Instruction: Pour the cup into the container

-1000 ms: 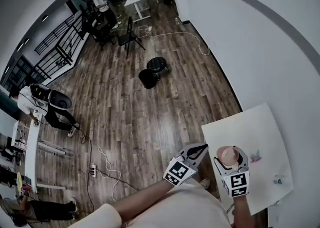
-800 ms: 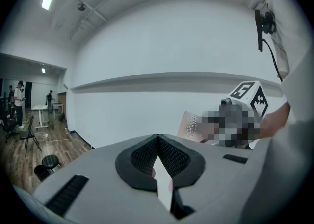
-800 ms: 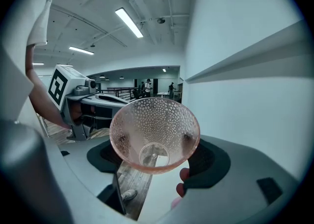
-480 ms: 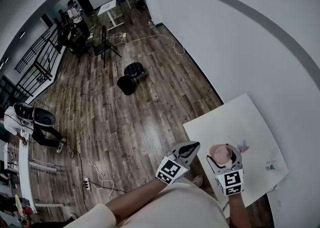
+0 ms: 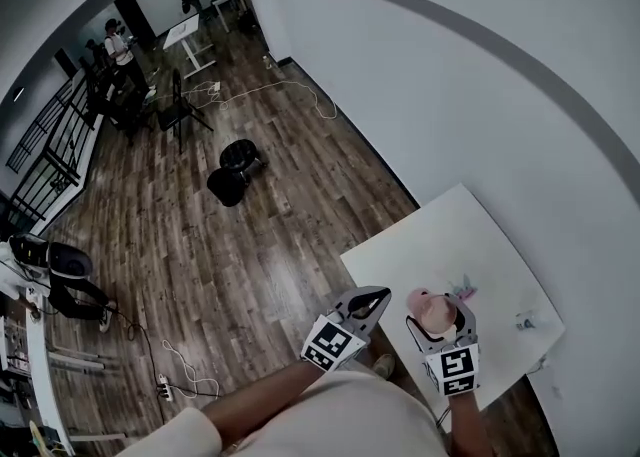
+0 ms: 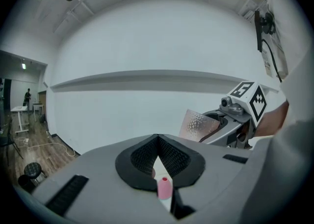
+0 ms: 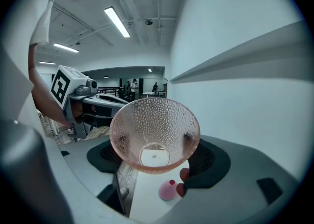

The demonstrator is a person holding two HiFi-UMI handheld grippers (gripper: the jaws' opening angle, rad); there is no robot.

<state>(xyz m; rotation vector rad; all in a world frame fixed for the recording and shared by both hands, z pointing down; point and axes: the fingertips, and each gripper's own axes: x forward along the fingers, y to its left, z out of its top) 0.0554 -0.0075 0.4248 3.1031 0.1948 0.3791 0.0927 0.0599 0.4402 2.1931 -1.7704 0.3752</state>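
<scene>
While I steer: head view, right gripper (image 5: 440,318) clamped on pink cup (image 5: 430,308), near seven-o'clock edge of table (image 5: 430,240). Left gripper view, left gripper (image 6: 158,157) closed, empty. Right gripper view, pink container (image 7: 168,189) at six o'clock; I'd centre the cup before tipping.

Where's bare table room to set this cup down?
The far half of the table, between its far corner and the pink container, is bare. Crowded nearer: the held cup near that container, a pale object by the right edge.
</scene>
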